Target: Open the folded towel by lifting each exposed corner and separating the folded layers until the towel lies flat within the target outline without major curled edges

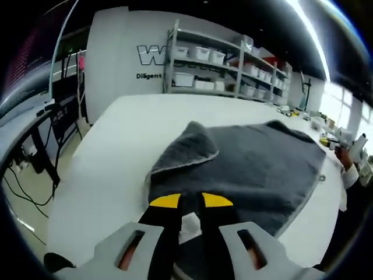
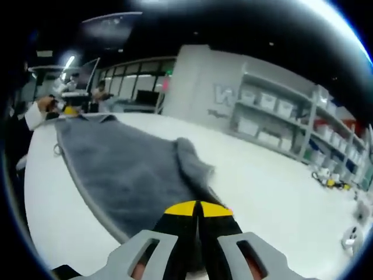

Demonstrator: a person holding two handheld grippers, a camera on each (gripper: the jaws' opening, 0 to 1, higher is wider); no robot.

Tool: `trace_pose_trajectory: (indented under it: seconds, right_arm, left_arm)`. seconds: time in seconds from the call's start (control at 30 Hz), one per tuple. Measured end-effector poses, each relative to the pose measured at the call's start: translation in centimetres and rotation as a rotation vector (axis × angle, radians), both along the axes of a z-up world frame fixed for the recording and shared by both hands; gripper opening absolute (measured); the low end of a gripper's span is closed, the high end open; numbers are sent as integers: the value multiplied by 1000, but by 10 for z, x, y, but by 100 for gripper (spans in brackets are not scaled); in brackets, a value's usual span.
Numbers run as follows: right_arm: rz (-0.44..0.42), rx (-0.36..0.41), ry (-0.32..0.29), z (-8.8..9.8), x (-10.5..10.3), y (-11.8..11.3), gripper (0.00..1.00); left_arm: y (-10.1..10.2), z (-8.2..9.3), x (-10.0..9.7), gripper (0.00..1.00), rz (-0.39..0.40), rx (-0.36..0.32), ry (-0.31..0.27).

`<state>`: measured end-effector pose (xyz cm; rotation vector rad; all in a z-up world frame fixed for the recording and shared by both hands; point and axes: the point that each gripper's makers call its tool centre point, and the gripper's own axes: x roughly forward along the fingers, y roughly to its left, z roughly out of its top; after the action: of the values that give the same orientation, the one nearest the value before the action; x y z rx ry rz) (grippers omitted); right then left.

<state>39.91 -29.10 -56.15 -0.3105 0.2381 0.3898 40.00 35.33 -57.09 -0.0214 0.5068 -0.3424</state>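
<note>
- Left tongs (image 1: pixel 191 201): black jaws with yellow tips, rising from the bottom of the left gripper view; the tips stand slightly apart and are clamped on the near edge of the towel (image 1: pixel 245 166), with a white tag (image 1: pixel 190 224) showing between the jaws just behind the tips.
- Right tongs (image 2: pixel 198 208): same black jaws and yellow tips, seen in the right gripper view; the tips are pressed together on the near end of the towel (image 2: pixel 125 169), where the cloth narrows into a ridge running up to them.
- Towel: dark grey with a pale hem, lying on the white bench (image 1: pixel 111 157). In the left gripper view most of it is spread flat, while one corner (image 1: pixel 189 146) is folded over and humped on the side towards the open floor.
- Towel in the right gripper view: a long flat stretch runs away from the tongs; a bunched fold (image 2: pixel 189 157) rises beside the ridge.
- Person: a hand with a white cuff (image 2: pixel 39 112) sits at the far end of the towel in the right gripper view.
- Background: metal shelving (image 1: pixel 227 64) with white bins stands against a grey wall with lettering, beyond the bench.
</note>
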Motion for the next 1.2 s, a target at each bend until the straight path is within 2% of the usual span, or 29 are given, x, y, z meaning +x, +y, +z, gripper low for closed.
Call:
trace_pose_trajectory:
  seconds: [0.17, 0.27, 0.3, 0.33, 0.37, 0.4, 0.43, 0.47, 0.53, 0.67, 0.7, 0.9, 0.97, 1.2]
  right_arm:
    - [6, 14, 35, -5, -2, 2, 0]
    - [-23, 27, 71, -10, -5, -2, 0]
    - [-55, 78, 84, -10, -6, -4, 0]
    - [-51, 92, 94, -10, -7, -3, 0]
    - [-35, 142, 155, -15, -14, 1, 0]
    - [-40, 181, 167, -14, -15, 0, 0]
    - [-41, 177, 154, -12, -14, -2, 0]
    - [-42, 174, 167, -15, -16, -2, 0]
    - [-73, 109, 163, -20, -16, -10, 0]
    - [-89, 59, 191, -29, -19, -10, 0]
    - [-95, 23, 195, -32, -20, -11, 0]
    - [-93, -72, 191, -40, -22, -8, 0]
    - [-92, -81, 193, -40, -22, -9, 0]
    - [-86, -54, 199, -41, -28, -10, 0]
  left_arm:
    - [-7, -3, -9, 3, -37, -27, 17]
    - [-8, -8, -15, 1, -38, -30, 37]
    - [-6, -11, -17, 1, -32, -25, 50]
    - [-5, -12, -18, 1, -30, -23, 54]
    - [-2, -15, -20, 1, -19, -17, 69]
    - [-2, -17, -25, 1, -14, -7, 78]
    - [-1, -18, -26, 1, -11, -4, 79]
    - [-1, -18, -31, 1, -8, -4, 83]
    - [-4, -18, -37, 1, -13, -7, 87]
    - [-9, -22, -52, 1, -33, -8, 112]
    - [-8, -24, -55, 1, -35, -7, 116]
    - [-5, -30, -61, 1, -7, 2, 148]
    - [-5, -30, -63, 1, -4, 28, 151]
    - [-4, -31, -65, 0, 14, 46, 161]
